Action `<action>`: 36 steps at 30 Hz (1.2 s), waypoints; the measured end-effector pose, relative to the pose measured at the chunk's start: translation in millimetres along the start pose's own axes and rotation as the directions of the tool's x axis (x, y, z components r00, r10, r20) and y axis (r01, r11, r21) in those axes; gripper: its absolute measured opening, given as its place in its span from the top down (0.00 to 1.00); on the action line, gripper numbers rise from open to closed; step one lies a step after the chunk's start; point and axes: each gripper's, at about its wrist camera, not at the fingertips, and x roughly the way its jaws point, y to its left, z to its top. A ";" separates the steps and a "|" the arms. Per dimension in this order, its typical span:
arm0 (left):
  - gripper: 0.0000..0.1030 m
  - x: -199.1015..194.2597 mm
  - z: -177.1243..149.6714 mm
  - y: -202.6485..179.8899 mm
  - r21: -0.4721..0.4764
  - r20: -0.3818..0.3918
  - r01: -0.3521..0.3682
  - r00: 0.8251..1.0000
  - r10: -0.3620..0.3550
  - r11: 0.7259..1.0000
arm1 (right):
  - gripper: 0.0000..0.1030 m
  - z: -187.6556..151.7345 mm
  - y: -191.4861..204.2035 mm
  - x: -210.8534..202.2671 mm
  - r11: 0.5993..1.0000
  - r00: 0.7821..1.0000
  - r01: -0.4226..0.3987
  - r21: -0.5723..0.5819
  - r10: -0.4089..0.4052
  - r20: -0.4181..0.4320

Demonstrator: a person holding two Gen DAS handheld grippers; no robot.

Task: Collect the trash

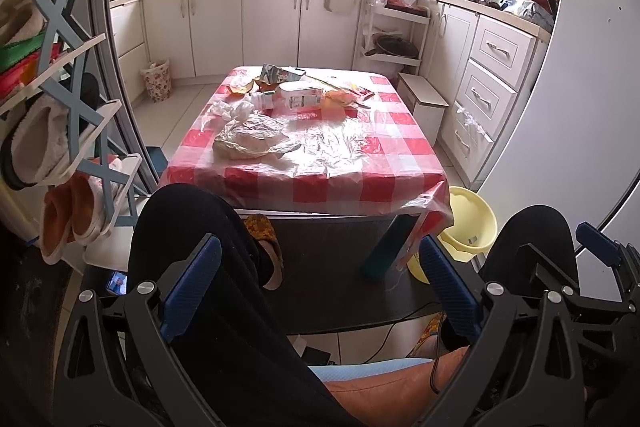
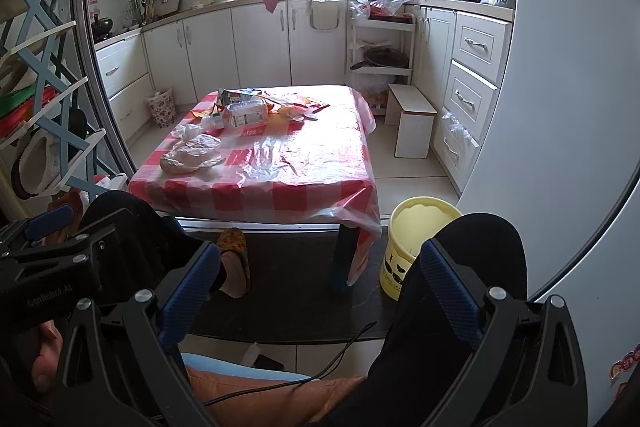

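At the bottom of both views the left hand-held gripper and right hand-held gripper sit released, blue pads spread wide and empty, above the person's black-clad knees. The trash lies well apart, up in the middle of the frame on the red-checked table: one crumpled plastic bag, one white bottle lying on its side, one carton and orange peels at the far edge. One yellow bin stands on the floor at lower right, beside the table's corner.
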 end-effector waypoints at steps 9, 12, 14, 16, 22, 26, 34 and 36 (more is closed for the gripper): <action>0.08 -1.0 -1.7 -1.1 -0.002 -0.004 0.002 1.000 -0.002 1.000 | 0.07 -1.4 1.6 -2.2 1.000 1.000 -0.005 -0.005 0.005 0.006; 0.08 -1.2 -2.7 -3.4 -0.001 -0.004 -0.001 1.000 0.001 1.000 | 0.07 -2.2 2.0 -3.9 1.000 1.000 -0.004 -0.017 0.005 0.011; 0.08 -1.2 -3.0 -4.2 -0.002 -0.006 -0.002 1.000 0.002 1.000 | 0.07 -2.3 2.3 -3.9 1.000 1.000 -0.004 -0.019 0.004 0.012; 0.08 -0.9 -3.4 -4.1 -0.002 -0.006 -0.001 1.000 0.001 1.000 | 0.07 -2.9 2.1 -4.4 1.000 1.000 -0.003 -0.018 0.003 0.013; 0.08 -0.8 -3.6 -4.3 -0.002 -0.007 -0.001 1.000 0.001 1.000 | 0.07 -3.0 2.4 -3.7 1.000 1.000 -0.001 -0.021 0.001 0.017; 0.08 0.2 -4.8 -3.3 -0.006 -0.015 0.000 1.000 0.000 1.000 | 0.07 -2.8 2.2 -3.3 1.000 1.000 0.001 -0.021 -0.001 0.019; 0.08 1.0 -4.9 -2.2 -0.008 -0.020 0.000 1.000 0.000 1.000 | 0.07 -4.0 0.8 -4.4 1.000 1.000 0.015 -0.025 -0.014 0.026; 0.08 1.4 -5.0 -2.2 -0.007 -0.023 -0.001 1.000 0.001 1.000 | 0.07 -4.2 1.5 -4.3 0.999 0.999 0.019 -0.026 -0.018 0.027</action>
